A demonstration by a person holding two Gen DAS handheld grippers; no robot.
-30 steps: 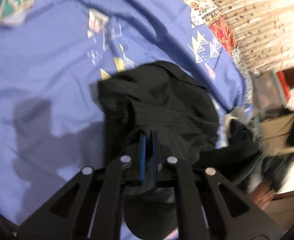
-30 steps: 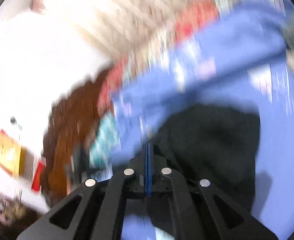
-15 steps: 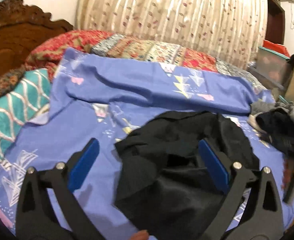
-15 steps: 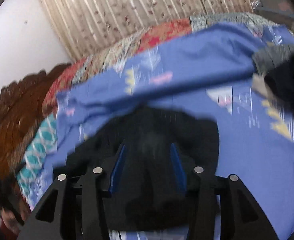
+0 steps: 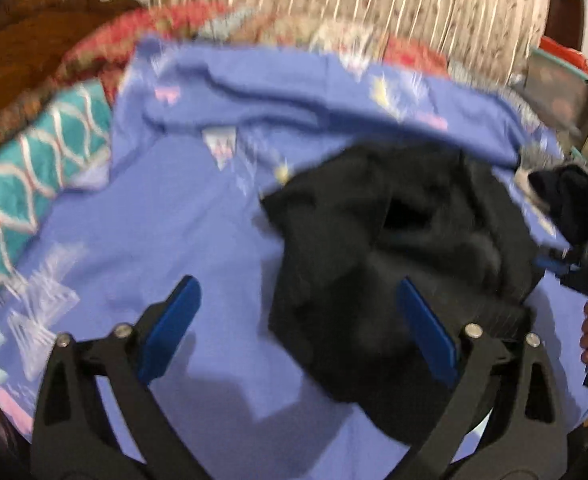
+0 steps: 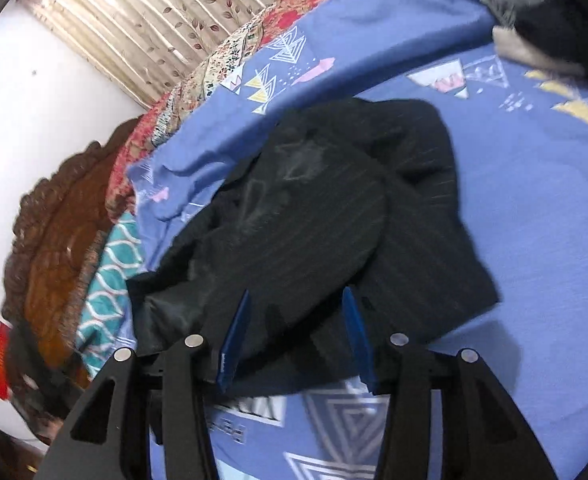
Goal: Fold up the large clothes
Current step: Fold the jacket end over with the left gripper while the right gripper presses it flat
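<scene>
With both the left gripper (image 5: 298,336) and right gripper (image 6: 294,336) spread wide and empty, the black garment (image 6: 326,216) lies bunched mid-frame on the blue bedsheet (image 6: 534,208), so I'd pinch its near edge squarely before folding.

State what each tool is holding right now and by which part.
Nothing. The left tool and right tool are both open over the black garment, gripping none of it.

Garment (image 6: 326,216) black, faint pinstripes. Sheet (image 6: 534,208) periwinkle blue, triangle motifs in white, yellow, pink. Pillow (image 5: 26,168) teal, white wavy lattice.
</scene>
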